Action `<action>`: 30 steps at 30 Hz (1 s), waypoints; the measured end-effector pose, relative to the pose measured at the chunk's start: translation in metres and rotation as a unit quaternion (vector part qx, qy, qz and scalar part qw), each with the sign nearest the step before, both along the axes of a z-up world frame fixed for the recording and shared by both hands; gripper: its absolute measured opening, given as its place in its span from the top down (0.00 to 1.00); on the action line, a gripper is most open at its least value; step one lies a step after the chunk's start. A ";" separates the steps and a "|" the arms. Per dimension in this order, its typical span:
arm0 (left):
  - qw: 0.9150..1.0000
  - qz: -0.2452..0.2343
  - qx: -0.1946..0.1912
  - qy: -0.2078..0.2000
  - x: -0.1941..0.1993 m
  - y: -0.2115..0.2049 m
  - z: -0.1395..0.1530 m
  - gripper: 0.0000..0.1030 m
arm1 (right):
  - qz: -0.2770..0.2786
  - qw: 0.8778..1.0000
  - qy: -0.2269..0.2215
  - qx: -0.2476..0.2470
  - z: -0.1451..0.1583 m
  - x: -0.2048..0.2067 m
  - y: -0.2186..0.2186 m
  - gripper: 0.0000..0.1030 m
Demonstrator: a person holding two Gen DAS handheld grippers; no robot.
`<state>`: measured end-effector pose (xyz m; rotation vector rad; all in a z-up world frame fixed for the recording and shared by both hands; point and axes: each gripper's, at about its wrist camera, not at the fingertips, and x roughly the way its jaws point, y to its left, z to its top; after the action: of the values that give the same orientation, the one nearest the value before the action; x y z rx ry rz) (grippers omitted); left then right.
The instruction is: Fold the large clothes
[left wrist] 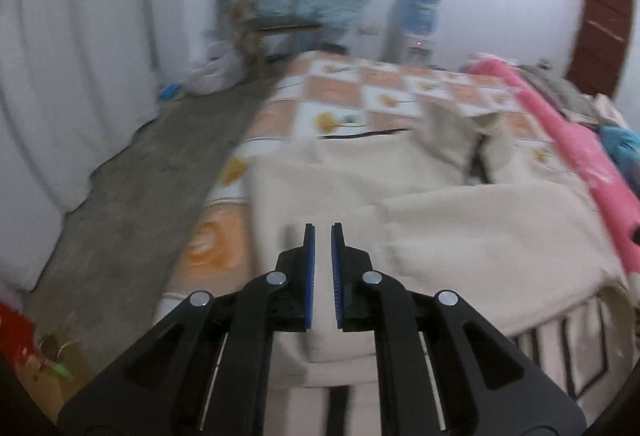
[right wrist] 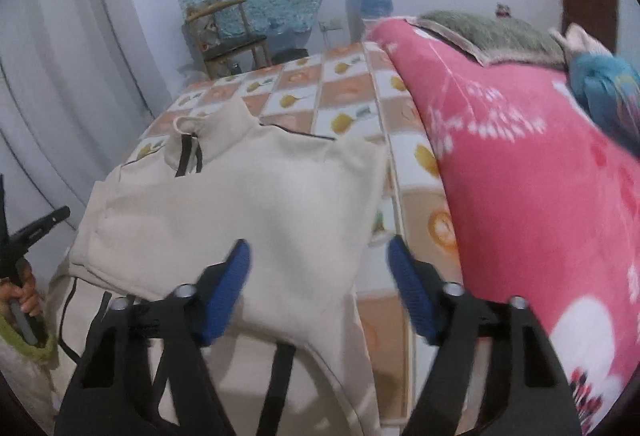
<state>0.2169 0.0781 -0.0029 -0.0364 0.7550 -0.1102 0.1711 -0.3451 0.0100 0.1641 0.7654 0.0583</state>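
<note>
A large cream jacket (left wrist: 400, 196) with black trim lies on the bed, its upper part folded over the lower. The collar and black zipper (right wrist: 188, 152) face the far end. My left gripper (left wrist: 322, 226) hovers just above the garment's near left part, its blue pads almost together with nothing between them. My right gripper (right wrist: 318, 248) stands open over the garment's right edge, and no cloth is caught between its blue pads (right wrist: 230, 292). In the right wrist view, the left gripper's tool (right wrist: 36, 228) and the hand (right wrist: 24, 288) holding it show at the far left.
The bed has an orange-and-white checked sheet (left wrist: 340, 92). A pink flowered blanket (right wrist: 520, 176) is heaped along its right side, with grey and teal cloth on top. A wooden chair (right wrist: 228, 36), a water dispenser (left wrist: 416, 20) and white curtains (left wrist: 80, 76) stand beyond the grey floor.
</note>
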 end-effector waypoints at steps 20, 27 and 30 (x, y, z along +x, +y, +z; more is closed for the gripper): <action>0.998 -0.012 0.011 0.065 0.000 -0.014 -0.036 0.73 | -0.019 0.997 0.071 -0.006 -0.029 -0.007 0.009 0.64; 0.998 -0.050 0.023 0.038 -0.052 -0.021 -0.007 0.28 | 0.025 0.998 0.055 -0.015 -0.018 -0.070 0.053 0.28; 0.997 -0.060 0.033 0.044 -0.079 -0.026 -0.005 0.18 | 0.046 0.996 0.066 -0.040 -0.026 -0.094 0.078 0.22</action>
<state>0.1377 0.0524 -0.0076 0.0676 0.8487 -0.1982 0.0776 -0.2670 -0.0165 0.0562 0.9064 0.1050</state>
